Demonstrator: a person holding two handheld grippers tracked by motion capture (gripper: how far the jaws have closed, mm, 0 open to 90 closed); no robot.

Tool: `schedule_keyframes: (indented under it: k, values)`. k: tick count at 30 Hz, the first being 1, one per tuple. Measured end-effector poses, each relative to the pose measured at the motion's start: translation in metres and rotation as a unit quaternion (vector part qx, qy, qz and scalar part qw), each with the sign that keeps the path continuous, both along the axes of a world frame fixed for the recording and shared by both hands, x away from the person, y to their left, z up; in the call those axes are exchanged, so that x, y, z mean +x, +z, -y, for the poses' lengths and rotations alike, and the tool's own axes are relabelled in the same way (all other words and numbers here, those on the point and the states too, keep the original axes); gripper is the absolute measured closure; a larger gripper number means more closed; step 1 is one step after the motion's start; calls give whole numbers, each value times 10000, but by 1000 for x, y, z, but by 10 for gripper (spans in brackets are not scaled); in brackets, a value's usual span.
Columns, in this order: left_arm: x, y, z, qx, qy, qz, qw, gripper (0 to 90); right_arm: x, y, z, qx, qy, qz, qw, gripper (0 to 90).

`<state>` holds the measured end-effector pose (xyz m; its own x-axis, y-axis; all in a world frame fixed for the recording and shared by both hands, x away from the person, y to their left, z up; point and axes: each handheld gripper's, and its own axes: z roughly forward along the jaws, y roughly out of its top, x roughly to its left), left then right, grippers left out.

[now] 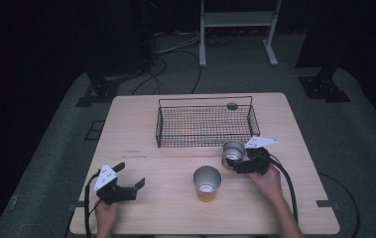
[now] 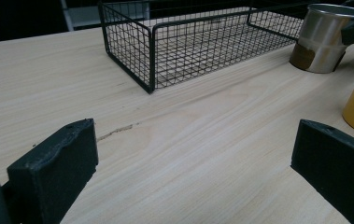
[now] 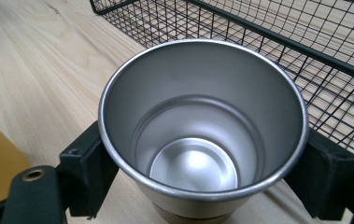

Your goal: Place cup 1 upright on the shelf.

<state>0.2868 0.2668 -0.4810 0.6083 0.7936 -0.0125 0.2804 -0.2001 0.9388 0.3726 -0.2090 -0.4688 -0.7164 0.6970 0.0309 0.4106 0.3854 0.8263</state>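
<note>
The silver steel cup (image 1: 233, 153) stands upright and empty on the pale wooden table (image 1: 141, 124), just in front of the near right corner of the black wire basket (image 1: 205, 124); a brown band rings its base (image 2: 303, 56); the right gripper (image 1: 242, 159) has it clasped, one black jaw pressed to each side of the cup wall below the rim (image 3: 202, 121); the basket's mesh sits directly behind it, empty but for a small dark round thing (image 1: 232, 105) at its far rim, too small to identify; nearer the person stands a second cup (image 1: 207, 183), steel inside and yellow outside, apart from the first; two cups, one basket, two grippers; the left gripper (image 1: 126, 174) rests at the table's near left, jaws spread wide over bare wood (image 2: 188, 154), holding nothing
</note>
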Motion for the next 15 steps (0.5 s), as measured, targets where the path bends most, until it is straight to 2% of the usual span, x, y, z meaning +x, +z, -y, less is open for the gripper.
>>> schedule_keyframes:
  k: [8, 15]
  values:
    - [0, 0, 0, 2, 0, 1, 10000, 0, -3, 5, 4, 148, 16, -16, 9999, 173]
    - [0, 0, 0, 1, -2, -3, 10000, 0, -9, 12, 6, 163, 108, -13, 9998, 173]
